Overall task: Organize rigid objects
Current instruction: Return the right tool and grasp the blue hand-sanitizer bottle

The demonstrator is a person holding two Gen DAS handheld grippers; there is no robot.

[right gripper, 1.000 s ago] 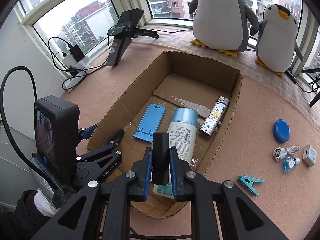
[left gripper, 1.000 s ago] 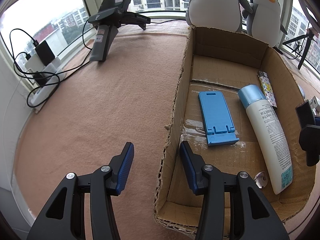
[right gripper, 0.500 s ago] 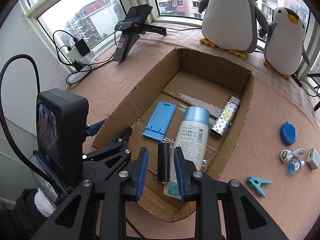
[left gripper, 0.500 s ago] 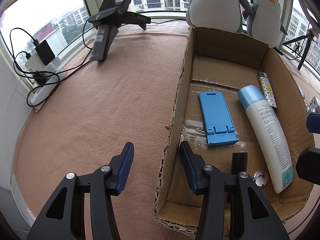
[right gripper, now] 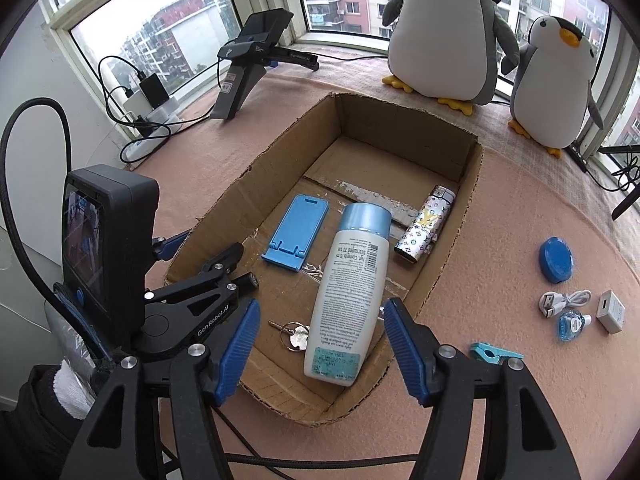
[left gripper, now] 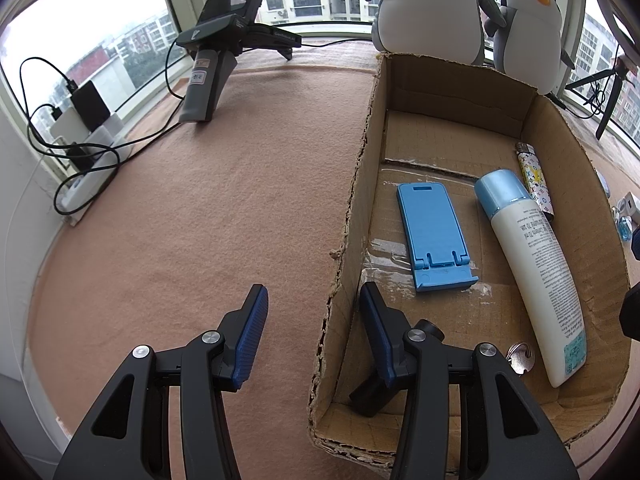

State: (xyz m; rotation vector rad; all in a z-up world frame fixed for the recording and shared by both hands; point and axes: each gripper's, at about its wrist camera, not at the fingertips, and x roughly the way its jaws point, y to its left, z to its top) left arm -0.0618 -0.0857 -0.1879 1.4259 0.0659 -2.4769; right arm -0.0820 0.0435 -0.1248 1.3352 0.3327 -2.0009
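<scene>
Felt surface: pinkish-tan cloth (right gripper: 500, 208) covers the whole tabletop; window sill behind, apartment blocks outside
Cardboard box (right gripper: 472, 184): open-topped, torn rim, tape strips on floor; sits mid-table
Box contents: blue phone stand (right gripper: 296, 232) lying flat; white bottle (right gripper: 348, 300) with light blue cap lying on its side beside it; patterned lighter (right gripper: 426, 230) along the right wall; keys (right gripper: 294, 334) at the bottle's base; black cylindrical item (left gripper: 376, 388) in the near corner, mostly hidden behind the left finger
Left gripper (left gripper: 312, 336): jaws apart, nothing held; straddles the box's left wall
Right gripper (right gripper: 320, 344): jaws released wide, empty; above the box's near end
Outside box, right: blue lid (right gripper: 556, 260); white cable (right gripper: 564, 302); white charger (right gripper: 610, 312); small blue bottle (right gripper: 572, 324); teal clip (right gripper: 494, 354)
Room: two plush penguins (right gripper: 444, 28) by the window; spare gripper (right gripper: 256, 56) and power strip (right gripper: 152, 120) at left
Readable text: "GenRobot.AI" on the left gripper body; bottle print too small, "70 mL" partly legible
</scene>
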